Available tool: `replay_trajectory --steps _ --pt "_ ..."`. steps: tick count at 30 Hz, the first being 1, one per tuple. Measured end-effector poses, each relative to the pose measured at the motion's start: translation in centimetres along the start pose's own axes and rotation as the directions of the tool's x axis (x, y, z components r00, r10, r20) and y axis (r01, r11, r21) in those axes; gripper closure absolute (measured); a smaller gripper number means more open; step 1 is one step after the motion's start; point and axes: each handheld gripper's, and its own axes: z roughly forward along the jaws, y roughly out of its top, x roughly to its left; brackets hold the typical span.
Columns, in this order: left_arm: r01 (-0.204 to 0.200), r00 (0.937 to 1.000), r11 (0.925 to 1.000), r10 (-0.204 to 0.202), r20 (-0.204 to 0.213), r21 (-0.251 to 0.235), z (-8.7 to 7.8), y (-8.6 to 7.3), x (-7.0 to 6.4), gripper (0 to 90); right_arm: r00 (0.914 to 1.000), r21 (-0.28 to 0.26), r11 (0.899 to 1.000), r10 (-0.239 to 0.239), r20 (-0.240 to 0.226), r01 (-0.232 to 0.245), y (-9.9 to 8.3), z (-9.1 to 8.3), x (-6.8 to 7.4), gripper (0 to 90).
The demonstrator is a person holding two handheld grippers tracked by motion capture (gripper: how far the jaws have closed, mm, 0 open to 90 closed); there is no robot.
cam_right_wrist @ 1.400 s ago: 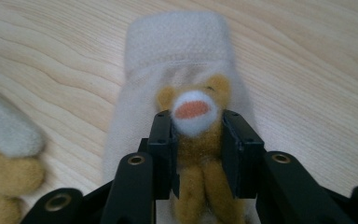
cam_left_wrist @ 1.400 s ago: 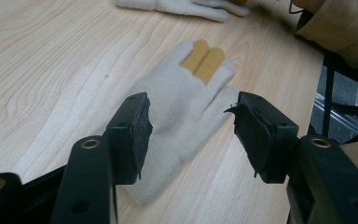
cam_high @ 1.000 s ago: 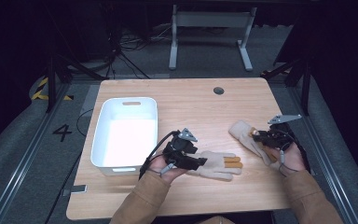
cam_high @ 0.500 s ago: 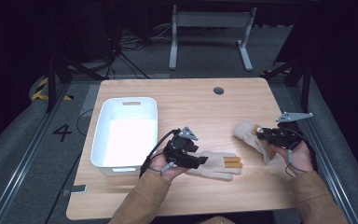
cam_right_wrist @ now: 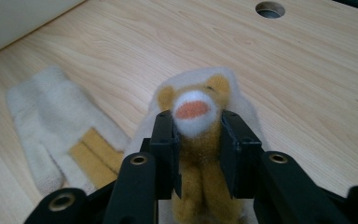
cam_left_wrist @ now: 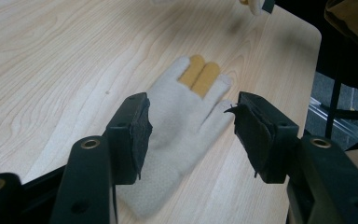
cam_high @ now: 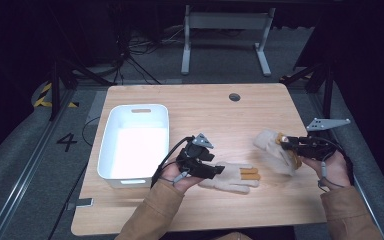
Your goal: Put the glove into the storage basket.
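Note:
A cream knitted glove (cam_high: 235, 176) with two yellow fingers lies flat on the wooden table. My left gripper (cam_high: 218, 170) stands open just above its cuff end; in the left gripper view the jaws straddle the glove (cam_left_wrist: 182, 109) without touching it, the gripper (cam_left_wrist: 191, 128) wide apart. A second, matching glove (cam_high: 272, 152) hangs crumpled at the right, off the table, with my right gripper (cam_high: 286, 143) shut on it. In the right gripper view the jaws pinch its yellow and white fingertips (cam_right_wrist: 193, 109), the gripper (cam_right_wrist: 196, 135) closed tight. The flat glove (cam_right_wrist: 51, 112) lies beyond, to the left.
A white plastic bin (cam_high: 106, 150) stands at the table's left, just beside my left hand. A round cable hole (cam_high: 234, 97) sits near the far edge. Bare wood lies between the gloves and behind them. The table's right edge is close to my right hand.
My right gripper has drawn slightly right and upward with the second glove, which now hangs more bunched. The left gripper and the flat glove have stayed in place.

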Motion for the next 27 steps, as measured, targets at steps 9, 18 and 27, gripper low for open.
replay_trajectory --steps 9,18,27 --pt "0.001 1.0000 1.0000 -0.001 -0.002 -0.002 -0.2 0.0 0.1 45.4 0.9973 -0.017 0.998 -0.056 -0.048 0.056 0.5 -0.9 0.7 68.9" --pt "0.009 0.9999 0.9999 -0.009 -0.007 -0.006 -0.6 -0.2 0.2 45.3 0.9890 -0.028 0.993 -0.113 -0.096 0.110 1.2 -0.9 1.7 68.9" --pt "0.021 0.9996 0.9997 -0.021 -0.018 -0.010 -1.1 -0.7 0.2 45.3 0.9719 -0.044 0.985 -0.170 -0.163 0.165 2.2 -0.5 3.0 68.9"
